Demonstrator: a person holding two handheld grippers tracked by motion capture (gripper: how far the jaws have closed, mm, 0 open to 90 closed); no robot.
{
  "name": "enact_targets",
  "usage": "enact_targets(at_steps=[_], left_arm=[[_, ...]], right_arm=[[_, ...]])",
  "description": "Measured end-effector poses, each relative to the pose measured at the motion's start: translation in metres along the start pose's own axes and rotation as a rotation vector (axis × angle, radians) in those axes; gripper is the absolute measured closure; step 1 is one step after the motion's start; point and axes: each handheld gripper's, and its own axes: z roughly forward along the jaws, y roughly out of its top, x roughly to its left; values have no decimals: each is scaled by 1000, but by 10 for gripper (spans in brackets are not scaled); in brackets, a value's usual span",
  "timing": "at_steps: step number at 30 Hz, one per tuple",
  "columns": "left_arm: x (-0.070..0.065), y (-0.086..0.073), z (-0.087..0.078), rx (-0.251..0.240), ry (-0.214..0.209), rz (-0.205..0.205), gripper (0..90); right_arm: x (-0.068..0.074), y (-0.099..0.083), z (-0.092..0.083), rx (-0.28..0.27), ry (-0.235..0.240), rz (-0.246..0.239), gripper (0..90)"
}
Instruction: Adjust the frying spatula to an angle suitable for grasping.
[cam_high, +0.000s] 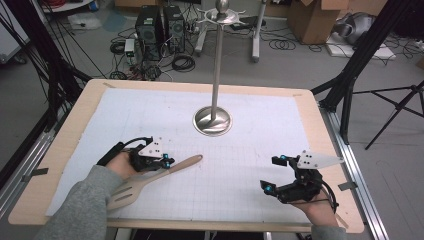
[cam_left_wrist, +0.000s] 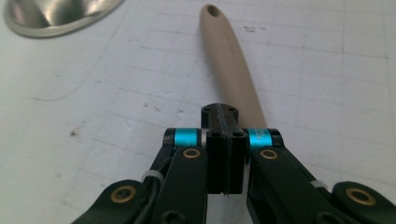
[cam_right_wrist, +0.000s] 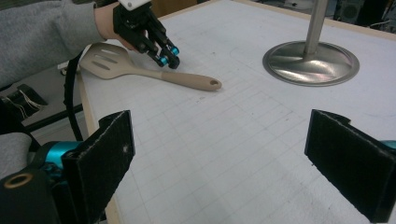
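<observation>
- While the beige slotted spatula with the long rounded handle is lying flat on the white gridded sheet, its perforated blade is pointing toward the person's side and its handle end, with a small hanging hole, is pointing toward the middle of the worktop.
- The left gripper is closing its fingers tightly on the handle's middle part; in the left gripper view the two black pads are meeting with the handle running out from under them, so the grasp is being taken or has just been made, and the spatula is resting on the sheet rather than lifted.
- Judging from the scene, the step in hand is picking the spatula up; the next move is probably calling for a level lift, then carrying the hanging hole to a hook.
- The tall steel utensil stand with a round dished base is standing well apart beyond the handle end, its hook ring at the top.
- The right gripper is resting near the worktop's right edge, its fingers standing wide apart with nothing between them.
- No brand, label or readable writing is showing on the spatula, the stand or the sheet.
</observation>
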Motion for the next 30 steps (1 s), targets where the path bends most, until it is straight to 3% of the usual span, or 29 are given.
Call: enact_targets(at_steps=[6,11,20,27,30], left_arm=[[8,-2,-19,-49,53,-21,895],[3,4,-38,-118,70,-38,896],[-9,9,-56,-103,118,-51,888],[-20,11,-58,-84,77,-86,624],[-23,10,-60,-86,50,-125,490]], right_arm=[[-1,0,0,-3,-1,-5,74],[-1,0,1,-1,2,-3,74],[-3,3,5,-3,16,-9,74],[-6,6,11,-6,30,-17,74],[-6,8,13,-9,38,-19,74]])
